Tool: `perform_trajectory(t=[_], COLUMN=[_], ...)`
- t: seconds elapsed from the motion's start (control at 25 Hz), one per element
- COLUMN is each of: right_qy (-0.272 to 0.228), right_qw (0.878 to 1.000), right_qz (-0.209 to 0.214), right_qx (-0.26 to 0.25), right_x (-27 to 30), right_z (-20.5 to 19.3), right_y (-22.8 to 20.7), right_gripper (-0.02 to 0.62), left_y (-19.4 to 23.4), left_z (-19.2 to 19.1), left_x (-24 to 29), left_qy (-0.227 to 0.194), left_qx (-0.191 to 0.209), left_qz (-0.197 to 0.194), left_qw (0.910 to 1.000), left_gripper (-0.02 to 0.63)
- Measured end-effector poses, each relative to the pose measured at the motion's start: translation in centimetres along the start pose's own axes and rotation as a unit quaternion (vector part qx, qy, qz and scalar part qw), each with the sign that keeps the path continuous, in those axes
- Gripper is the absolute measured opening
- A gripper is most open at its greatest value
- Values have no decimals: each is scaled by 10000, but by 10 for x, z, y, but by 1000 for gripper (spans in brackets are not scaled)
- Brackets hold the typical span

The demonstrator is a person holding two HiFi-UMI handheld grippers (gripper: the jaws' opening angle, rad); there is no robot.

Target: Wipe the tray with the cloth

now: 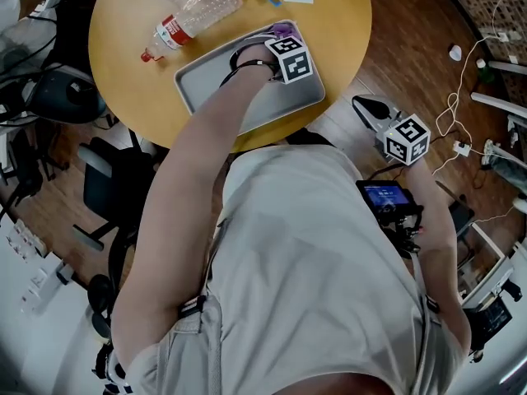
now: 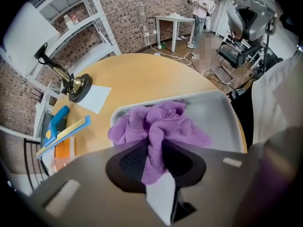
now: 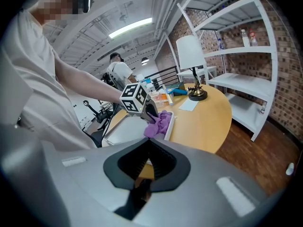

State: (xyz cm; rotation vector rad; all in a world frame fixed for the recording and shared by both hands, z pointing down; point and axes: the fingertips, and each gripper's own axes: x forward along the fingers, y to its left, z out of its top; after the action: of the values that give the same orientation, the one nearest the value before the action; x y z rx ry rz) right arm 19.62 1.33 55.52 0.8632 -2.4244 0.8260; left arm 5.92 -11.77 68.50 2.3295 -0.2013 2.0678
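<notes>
A grey metal tray [image 1: 216, 89] lies on the round yellow table [image 1: 132, 56], near its front edge. A purple cloth [image 2: 161, 124] sits bunched at the tray's far right corner, and a fold of it is pinched between the jaws of my left gripper [image 2: 154, 157]. From the head view, that left gripper [image 1: 278, 39] reaches over the tray [image 2: 213, 115] with the cloth [image 1: 284, 29] just past its marker cube. My right gripper [image 1: 366, 105] hangs off the table to the right, over the floor. Its jaws [image 3: 149, 141] are together with nothing between them, pointing toward the tray [image 3: 128, 129] and cloth [image 3: 158, 122].
A plastic water bottle [image 1: 193, 15] lies on the table behind the tray. A brass lamp [image 2: 71, 84], a white paper [image 2: 92, 98] and a blue-handled tool [image 2: 59, 122] sit at the far side. Cables [image 1: 461, 113] trail on the wooden floor, a dark chair [image 1: 107, 179] stands left.
</notes>
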Motion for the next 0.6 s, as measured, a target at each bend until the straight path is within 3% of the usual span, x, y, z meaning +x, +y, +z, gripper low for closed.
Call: perform_trajectory(t=[0.24,0.44,0.6], right_qy=[25,-3,-45], right_qw=[10000,10000,10000], right_qz=[-21,-52,9], right_qx=[33,21,-52], right_x=[2,-7,-8], right_z=[-4,-5,0], right_y=[-1,1,5], right_gripper=[3,3,3], left_y=[44,40,29], left_z=[-20,-17,-10], left_x=[5,-3,-22], left_qy=[144,79,-276], left_qx=[-85,-86,-187], left_qz=[486,570,509], left_qw=[9987,9983,9981], left_gripper=[95,95,94])
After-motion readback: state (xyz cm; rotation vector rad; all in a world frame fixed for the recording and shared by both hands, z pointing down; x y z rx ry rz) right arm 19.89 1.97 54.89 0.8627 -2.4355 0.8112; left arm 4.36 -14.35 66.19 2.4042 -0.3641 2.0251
